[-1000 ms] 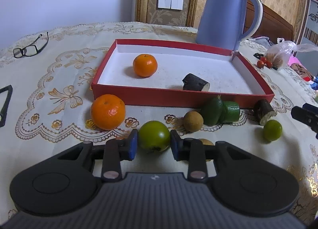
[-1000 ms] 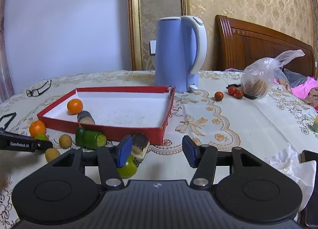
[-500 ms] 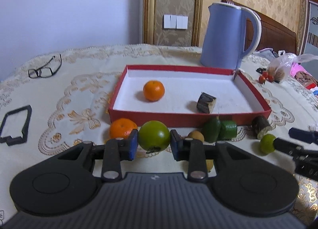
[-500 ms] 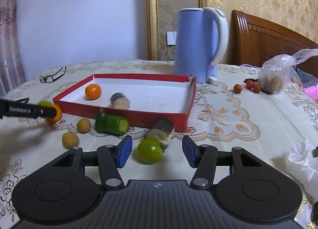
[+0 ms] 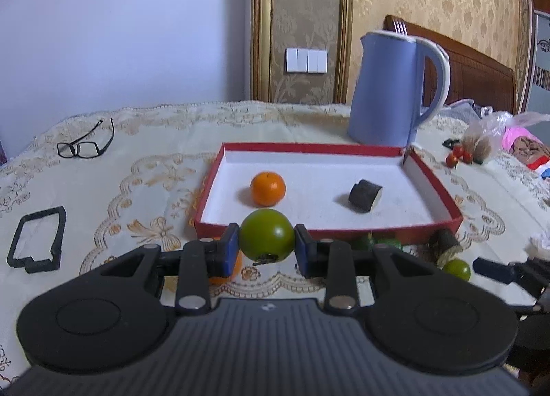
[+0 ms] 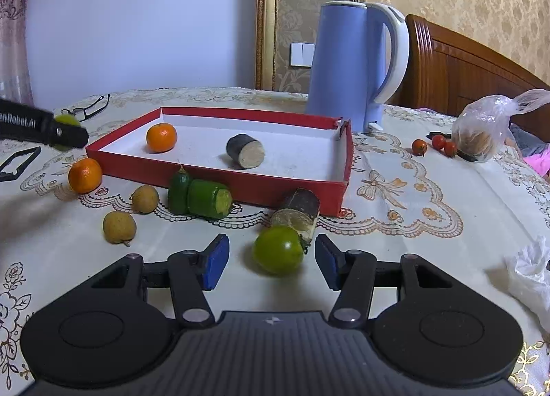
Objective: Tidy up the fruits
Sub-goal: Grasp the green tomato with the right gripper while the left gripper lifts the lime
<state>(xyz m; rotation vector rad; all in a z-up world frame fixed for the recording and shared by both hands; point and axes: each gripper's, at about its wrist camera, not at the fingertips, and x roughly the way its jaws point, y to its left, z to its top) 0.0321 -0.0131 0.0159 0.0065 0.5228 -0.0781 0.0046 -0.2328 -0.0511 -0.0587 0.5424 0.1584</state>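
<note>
In the red tray (image 6: pixel 220 174): one orange (image 6: pixel 161 137) and one dark cut chunk (image 6: pixel 245 151), so it's early days.
Left hand-held gripper (image 5: pixel 266 248): clamped on a green fruit (image 5: pixel 266 235), raised in front of the tray's near wall.
Right hand-held gripper (image 6: pixel 271 263): jaws apart around a second green fruit (image 6: pixel 277 250) on the tabletop (image 6: pixel 395 244), no contact.
Outside the tray's near wall: an orange (image 6: pixel 85 175), two brown fruits (image 6: pixel 144 199), a cut cucumber (image 6: pixel 199 197), another dark chunk (image 6: pixel 298 212).
Writing: "enRobot.AI" on the left gripper's finger.
</note>
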